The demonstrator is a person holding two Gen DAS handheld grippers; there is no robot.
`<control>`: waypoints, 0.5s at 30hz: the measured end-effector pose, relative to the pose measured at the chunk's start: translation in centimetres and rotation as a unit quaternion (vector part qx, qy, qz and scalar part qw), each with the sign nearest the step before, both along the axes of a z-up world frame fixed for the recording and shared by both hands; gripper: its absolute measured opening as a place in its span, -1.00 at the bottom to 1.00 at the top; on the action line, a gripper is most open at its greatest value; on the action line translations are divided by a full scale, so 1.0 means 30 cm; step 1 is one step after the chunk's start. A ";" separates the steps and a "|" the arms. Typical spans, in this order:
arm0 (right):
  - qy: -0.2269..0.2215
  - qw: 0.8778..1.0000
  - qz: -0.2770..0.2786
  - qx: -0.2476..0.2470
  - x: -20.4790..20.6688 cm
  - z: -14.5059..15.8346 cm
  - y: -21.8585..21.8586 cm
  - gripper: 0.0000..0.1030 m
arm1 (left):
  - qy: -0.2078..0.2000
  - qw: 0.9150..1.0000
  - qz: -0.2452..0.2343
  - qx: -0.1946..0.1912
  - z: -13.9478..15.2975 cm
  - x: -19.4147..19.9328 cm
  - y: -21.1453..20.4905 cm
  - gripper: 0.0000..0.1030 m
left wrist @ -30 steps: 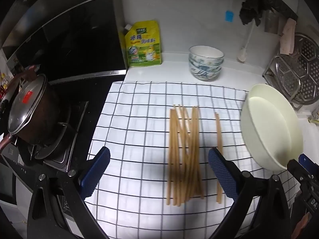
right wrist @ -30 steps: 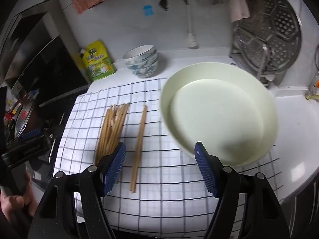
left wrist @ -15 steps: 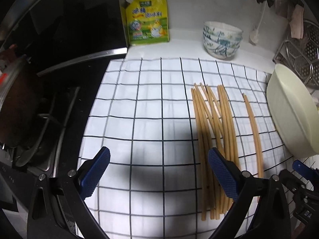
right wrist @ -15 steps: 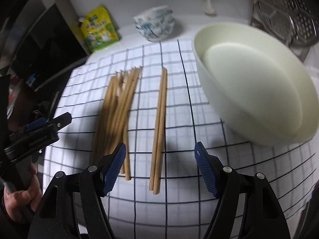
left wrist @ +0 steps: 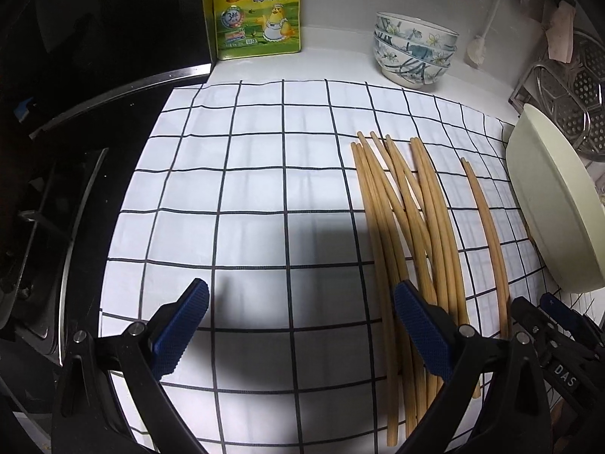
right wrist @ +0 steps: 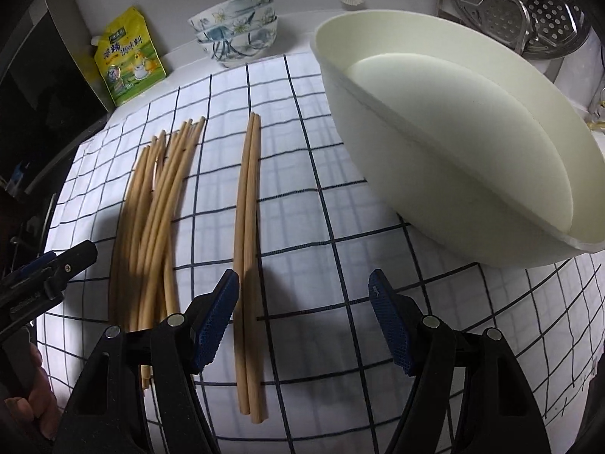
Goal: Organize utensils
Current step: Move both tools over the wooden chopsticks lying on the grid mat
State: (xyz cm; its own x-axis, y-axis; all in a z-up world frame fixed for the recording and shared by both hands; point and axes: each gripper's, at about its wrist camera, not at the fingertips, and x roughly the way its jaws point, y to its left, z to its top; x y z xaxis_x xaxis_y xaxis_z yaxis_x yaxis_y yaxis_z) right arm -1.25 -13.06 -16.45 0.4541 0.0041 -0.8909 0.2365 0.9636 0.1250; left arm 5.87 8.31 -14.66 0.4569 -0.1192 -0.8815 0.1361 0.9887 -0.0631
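Note:
A heap of several wooden chopsticks [left wrist: 404,227] lies on a white black-checked cloth [left wrist: 245,189]; it also shows in the right wrist view [right wrist: 155,212]. A separate pair of chopsticks [right wrist: 247,234] lies to its right, seen in the left wrist view [left wrist: 487,234] too. My left gripper [left wrist: 300,325] is open and empty, low over the cloth, its right finger over the heap's near ends. My right gripper [right wrist: 304,316] is open and empty, its left finger beside the pair's near end.
A large cream bowl [right wrist: 446,143] sits right of the chopsticks. Stacked patterned bowls [left wrist: 414,55] and a yellow seasoning bag [left wrist: 257,7] stand at the back. A black stove [left wrist: 56,174] is left; a steel rack [right wrist: 522,7] is at the back right.
Both grippers have come lower and closer to the cloth. The chopsticks look larger and nearer. The right gripper has shifted left, from over the bowl to beside the chopstick pair.

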 end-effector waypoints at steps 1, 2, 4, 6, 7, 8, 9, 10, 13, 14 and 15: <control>0.002 1.000 0.001 -0.002 0.002 -0.005 0.002 0.32 | 0.000 1.000 -0.001 0.001 -0.003 -0.002 -0.002 0.88; 0.003 1.000 0.002 -0.003 0.002 -0.010 0.005 0.32 | 0.000 1.000 -0.004 0.004 -0.006 -0.004 -0.005 0.88; 0.000 1.000 0.003 -0.009 -0.004 -0.008 0.009 0.32 | 0.000 1.000 -0.008 0.009 -0.011 -0.008 -0.008 0.88; -0.002 1.000 0.008 -0.020 -0.008 -0.004 0.018 0.32 | 0.003 1.000 -0.013 0.014 -0.017 -0.012 -0.013 0.88; -0.002 1.000 0.009 -0.023 -0.012 -0.004 0.021 0.32 | 0.004 1.000 -0.014 0.014 -0.019 -0.014 -0.015 0.88; -0.003 1.000 0.008 -0.023 -0.017 -0.004 0.020 0.32 | 0.005 1.000 -0.015 0.014 -0.020 -0.015 -0.015 0.88; -0.002 1.000 0.008 -0.022 -0.019 -0.004 0.016 0.32 | 0.006 1.000 -0.015 0.013 -0.021 -0.016 -0.016 0.88; -0.002 1.000 0.007 -0.021 -0.022 -0.005 0.010 0.32 | 0.006 1.000 -0.015 0.012 -0.022 -0.017 -0.016 0.88; 0.000 1.000 0.007 -0.022 -0.024 -0.006 0.002 0.32 | 0.009 1.000 -0.015 0.018 -0.030 -0.019 -0.021 0.88; 0.000 1.000 0.008 -0.022 -0.025 -0.007 0.002 0.32 | 0.012 1.000 -0.016 0.022 -0.034 -0.021 -0.022 0.88; 0.000 1.000 0.009 -0.022 -0.024 -0.009 0.004 0.32 | 0.014 1.000 -0.016 0.023 -0.037 -0.022 -0.023 0.88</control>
State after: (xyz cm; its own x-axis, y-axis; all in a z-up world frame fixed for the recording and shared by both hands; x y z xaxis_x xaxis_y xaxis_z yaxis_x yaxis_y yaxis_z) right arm -1.96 -12.94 -16.70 0.4543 -0.0271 -0.8904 0.2190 0.9723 0.0822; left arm 5.21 7.60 -15.78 0.4282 -0.0923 -0.8990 0.1667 0.9858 -0.0219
